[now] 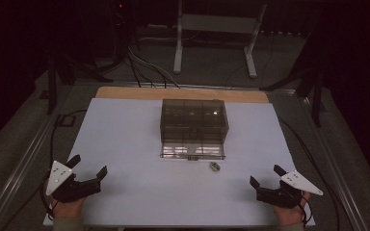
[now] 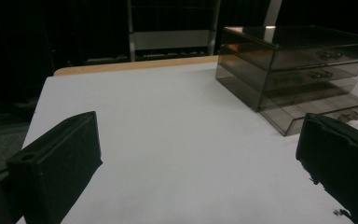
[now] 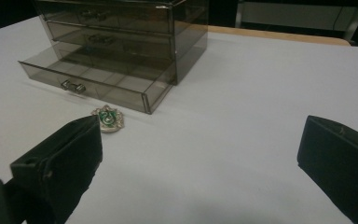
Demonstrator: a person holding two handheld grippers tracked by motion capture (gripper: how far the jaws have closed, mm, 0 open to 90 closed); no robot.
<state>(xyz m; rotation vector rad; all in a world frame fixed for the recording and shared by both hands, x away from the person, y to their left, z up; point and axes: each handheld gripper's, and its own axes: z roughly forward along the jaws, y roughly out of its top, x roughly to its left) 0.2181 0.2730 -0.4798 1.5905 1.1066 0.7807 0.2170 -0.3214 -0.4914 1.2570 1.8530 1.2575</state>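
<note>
A smoky see-through drawer box [image 1: 194, 120] stands in the middle of the white table, with its bottom drawer [image 1: 192, 151] pulled out toward me. A small green and silver crest badge [image 1: 215, 166] lies on the table just in front of that drawer, to its right; in the right gripper view the badge [image 3: 107, 118] sits beside the left jaw's tip. My left gripper [image 1: 87, 164] rests open at the near left, empty. My right gripper [image 1: 266, 174] rests open at the near right, empty. The left gripper view shows the box [image 2: 292, 65] ahead on the right.
The white table sheet [image 1: 125, 144] ends in a wooden strip [image 1: 125, 93] at the far edge. Cables trail off both sides of the table. A white metal stand [image 1: 217, 33] and more cables sit on the floor beyond.
</note>
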